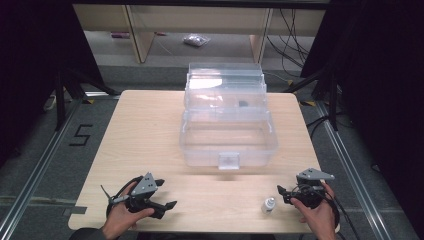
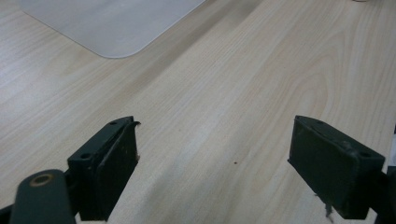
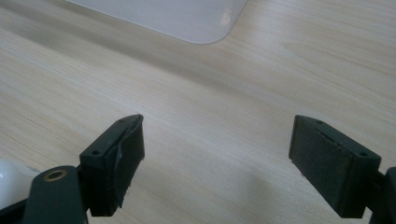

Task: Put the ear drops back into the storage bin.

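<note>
A clear plastic storage box stands at the middle of the wooden table, its lid swung open toward the far edge. A small white bottle stands upright near the front edge, just left of my right gripper, which is open with nothing between its jaws. My left gripper is at the front left, open too and pointing right. In the left gripper view, the left gripper spans bare wood below a box corner. In the right gripper view, beside the right gripper, the bottle peeks in.
A small dark item lies inside the rear part of the box. Bare wood stretches between the two grippers and along the table's left side. Beyond the table are shelf legs, cables and a bag on the floor.
</note>
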The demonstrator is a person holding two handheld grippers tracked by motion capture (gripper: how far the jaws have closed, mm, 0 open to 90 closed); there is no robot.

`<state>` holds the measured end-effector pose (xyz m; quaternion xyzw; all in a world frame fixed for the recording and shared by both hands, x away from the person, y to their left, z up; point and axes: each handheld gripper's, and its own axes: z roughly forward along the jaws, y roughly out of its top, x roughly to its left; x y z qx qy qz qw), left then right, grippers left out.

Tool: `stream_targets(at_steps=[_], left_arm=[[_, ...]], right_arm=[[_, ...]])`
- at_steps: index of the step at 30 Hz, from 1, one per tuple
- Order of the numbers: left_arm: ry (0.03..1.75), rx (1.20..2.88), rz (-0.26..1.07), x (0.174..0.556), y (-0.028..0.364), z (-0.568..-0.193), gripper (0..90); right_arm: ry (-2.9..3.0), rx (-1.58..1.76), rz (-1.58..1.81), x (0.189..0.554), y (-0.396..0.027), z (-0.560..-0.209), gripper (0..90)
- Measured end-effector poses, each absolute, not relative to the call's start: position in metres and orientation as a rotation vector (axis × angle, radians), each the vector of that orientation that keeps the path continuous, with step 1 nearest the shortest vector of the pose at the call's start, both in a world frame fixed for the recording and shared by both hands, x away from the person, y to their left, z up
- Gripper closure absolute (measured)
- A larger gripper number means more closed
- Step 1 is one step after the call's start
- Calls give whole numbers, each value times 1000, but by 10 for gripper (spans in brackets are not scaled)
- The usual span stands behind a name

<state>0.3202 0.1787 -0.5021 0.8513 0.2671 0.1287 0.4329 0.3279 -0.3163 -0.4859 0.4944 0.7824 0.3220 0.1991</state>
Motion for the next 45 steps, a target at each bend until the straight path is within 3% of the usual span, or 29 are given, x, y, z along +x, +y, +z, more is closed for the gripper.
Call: stream_targets(at_steps=[45], left_arm=[[682,2101,312,320,178,-503,149]], right_arm=[[2257,1341,826,304,-306,-469,231]])
